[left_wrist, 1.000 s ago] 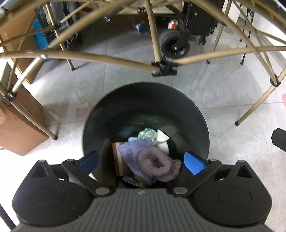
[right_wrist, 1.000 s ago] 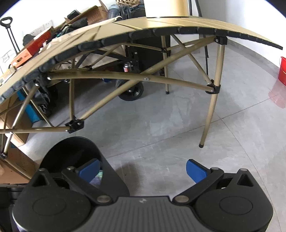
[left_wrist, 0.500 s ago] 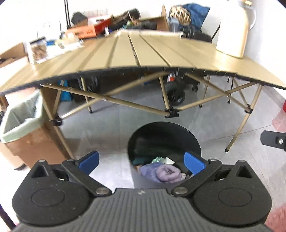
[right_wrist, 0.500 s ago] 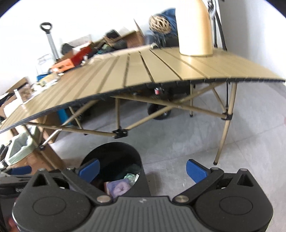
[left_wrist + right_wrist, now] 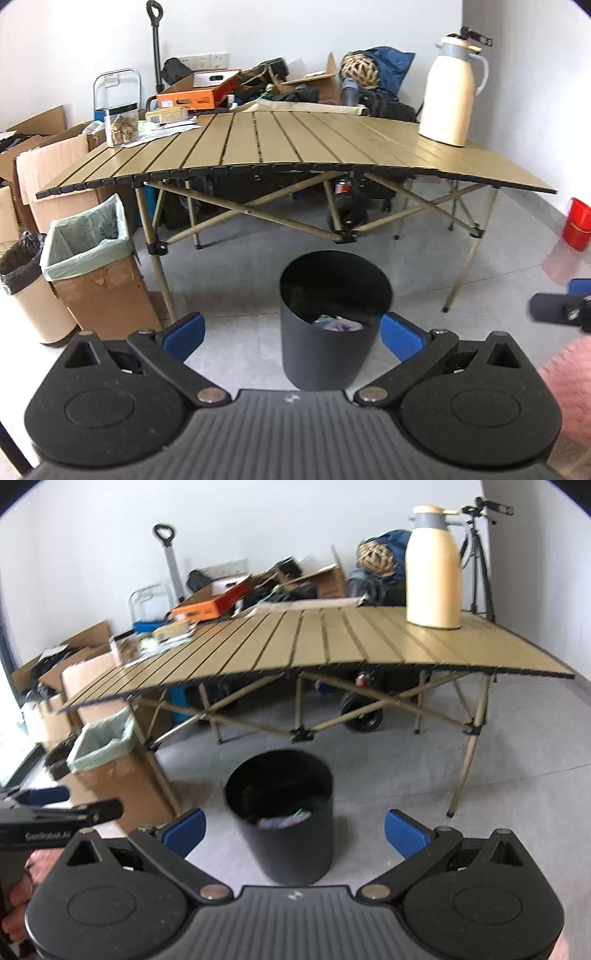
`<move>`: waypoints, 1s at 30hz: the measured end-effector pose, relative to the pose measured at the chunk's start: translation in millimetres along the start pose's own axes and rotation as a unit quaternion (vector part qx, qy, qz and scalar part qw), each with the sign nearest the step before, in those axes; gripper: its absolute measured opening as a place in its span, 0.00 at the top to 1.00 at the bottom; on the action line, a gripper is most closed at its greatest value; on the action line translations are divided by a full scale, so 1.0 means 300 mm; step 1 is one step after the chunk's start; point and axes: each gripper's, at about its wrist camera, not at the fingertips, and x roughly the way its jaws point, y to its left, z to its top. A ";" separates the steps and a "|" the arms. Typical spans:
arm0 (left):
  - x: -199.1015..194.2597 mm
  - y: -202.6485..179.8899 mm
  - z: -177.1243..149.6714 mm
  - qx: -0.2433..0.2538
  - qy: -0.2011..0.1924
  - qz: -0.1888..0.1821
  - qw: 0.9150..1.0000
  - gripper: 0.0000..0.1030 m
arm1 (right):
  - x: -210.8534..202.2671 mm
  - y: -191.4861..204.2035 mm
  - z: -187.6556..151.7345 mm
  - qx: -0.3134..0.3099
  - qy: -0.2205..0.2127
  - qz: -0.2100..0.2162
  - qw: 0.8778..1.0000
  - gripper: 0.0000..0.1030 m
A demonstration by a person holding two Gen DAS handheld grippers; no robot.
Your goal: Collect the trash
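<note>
A black round trash bin [image 5: 334, 321] stands on the floor in front of the folding table; it also shows in the right wrist view [image 5: 280, 816]. Crumpled trash, purple and greenish [image 5: 338, 324], lies inside it. My left gripper [image 5: 291, 338] is open and empty, held back from the bin and above it. My right gripper [image 5: 293, 830] is open and empty, at a similar distance. The left gripper also shows at the left edge of the right wrist view [image 5: 62, 812]; the right gripper shows at the right edge of the left wrist view [image 5: 561, 308].
A slatted tan folding table [image 5: 295, 147] carries a cream thermos jug [image 5: 452, 88], a jar [image 5: 120, 127] and papers. A cardboard box lined with a green bag [image 5: 92, 266] and a beige bin [image 5: 29, 291] stand at the left. A red bucket [image 5: 576, 229] stands at the right.
Both grippers have risen and pulled back from over the black bin, tilting up; the view went from looking down into the bin to facing the table. Both stayed open.
</note>
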 end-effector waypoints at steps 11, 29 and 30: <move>-0.103 -0.018 -0.034 0.010 -0.029 -0.013 0.999 0.00 | -0.064 0.050 -0.030 -0.009 -0.006 -0.005 1.000 0.00; -0.123 -0.009 -0.037 0.009 -0.038 -0.015 0.999 0.00 | -0.082 0.049 -0.023 -0.016 -0.014 -0.008 1.000 0.00; -0.123 -0.009 -0.037 0.009 -0.039 -0.015 0.999 0.00 | -0.082 0.049 -0.023 -0.016 -0.015 -0.008 1.000 0.00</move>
